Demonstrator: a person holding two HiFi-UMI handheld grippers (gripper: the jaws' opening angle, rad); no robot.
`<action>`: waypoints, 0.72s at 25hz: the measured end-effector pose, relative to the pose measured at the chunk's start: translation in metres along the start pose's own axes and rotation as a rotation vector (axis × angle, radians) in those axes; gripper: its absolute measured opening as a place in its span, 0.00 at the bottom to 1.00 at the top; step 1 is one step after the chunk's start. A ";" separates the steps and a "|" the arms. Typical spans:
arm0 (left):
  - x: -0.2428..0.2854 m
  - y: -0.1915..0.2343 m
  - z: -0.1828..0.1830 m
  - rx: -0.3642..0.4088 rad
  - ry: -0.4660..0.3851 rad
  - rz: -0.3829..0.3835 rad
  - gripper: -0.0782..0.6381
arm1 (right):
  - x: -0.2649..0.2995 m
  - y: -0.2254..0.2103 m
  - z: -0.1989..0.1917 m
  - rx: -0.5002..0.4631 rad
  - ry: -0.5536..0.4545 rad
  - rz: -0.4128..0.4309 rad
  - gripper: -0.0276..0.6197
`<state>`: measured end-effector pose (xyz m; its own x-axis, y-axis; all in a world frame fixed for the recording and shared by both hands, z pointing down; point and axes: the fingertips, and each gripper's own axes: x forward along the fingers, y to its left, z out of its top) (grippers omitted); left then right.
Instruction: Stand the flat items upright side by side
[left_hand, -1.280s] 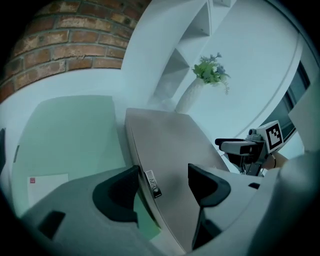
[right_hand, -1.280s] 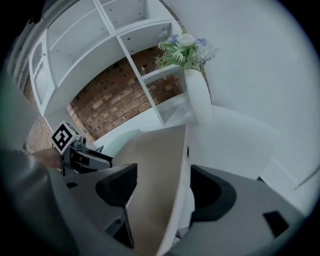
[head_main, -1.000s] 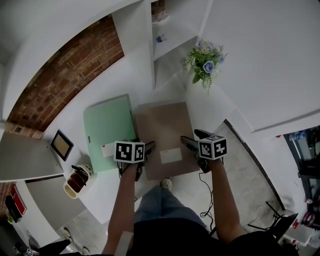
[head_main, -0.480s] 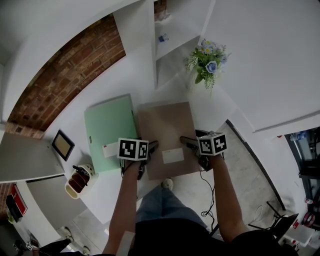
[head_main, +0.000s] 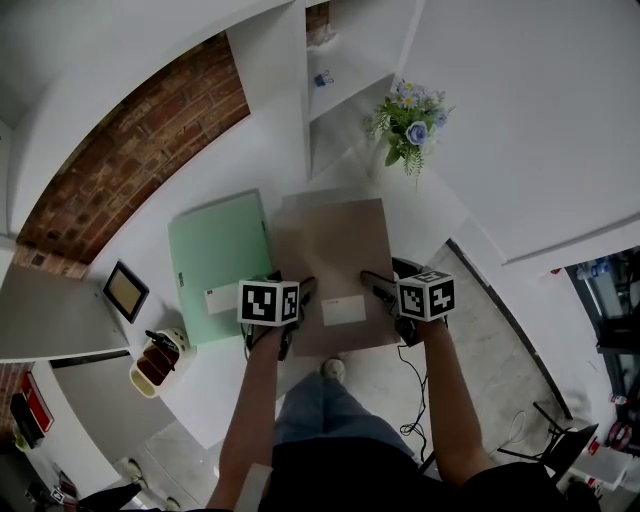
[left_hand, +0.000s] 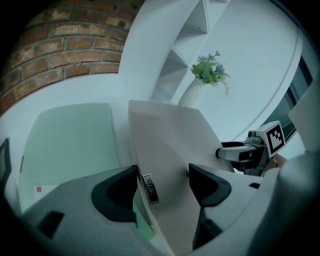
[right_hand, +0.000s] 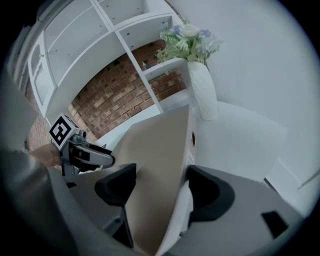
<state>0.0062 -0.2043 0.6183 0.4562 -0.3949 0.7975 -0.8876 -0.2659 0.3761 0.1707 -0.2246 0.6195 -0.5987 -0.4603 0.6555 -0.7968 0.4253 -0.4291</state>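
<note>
Both grippers are clamping the brown folder (head_main: 330, 250) at its near end. Left gripper (left_hand: 162, 182): jaws are standing wide, pads pressing on the folder's left edge and top cover, nothing else in them. Right gripper (right_hand: 160, 185): same, wide jaws are bearing on the cover and the white right side. The folder is sitting on the white desk (head_main: 205, 385), just beside the green folder (head_main: 215, 250), which is lying flat on its left. Can't tell if the near end is lifting off.

Writing:
- The white label (head_main: 343, 310) on the brown cover is showing no legible print.
- The metal tag (left_hand: 150, 189) by the left jaw is carrying characters too blurred to read.
- The green folder's sticker (head_main: 217, 298) is showing only a red mark.
- The marker cubes (head_main: 268, 302) are showing black-and-white squares.

The flowers (head_main: 410, 120) are standing behind, well apart.
</note>
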 end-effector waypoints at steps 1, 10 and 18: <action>-0.003 -0.002 0.003 0.005 -0.016 0.003 0.52 | -0.004 0.002 0.003 -0.010 -0.015 -0.007 0.55; -0.043 -0.022 0.030 0.101 -0.188 0.027 0.52 | -0.053 0.028 0.040 -0.101 -0.265 -0.068 0.49; -0.084 -0.040 0.057 0.179 -0.396 0.056 0.52 | -0.093 0.057 0.065 -0.255 -0.475 -0.143 0.48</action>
<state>0.0068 -0.2101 0.5092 0.4275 -0.7107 0.5588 -0.9028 -0.3685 0.2219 0.1760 -0.2083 0.4934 -0.5037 -0.8029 0.3189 -0.8634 0.4805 -0.1540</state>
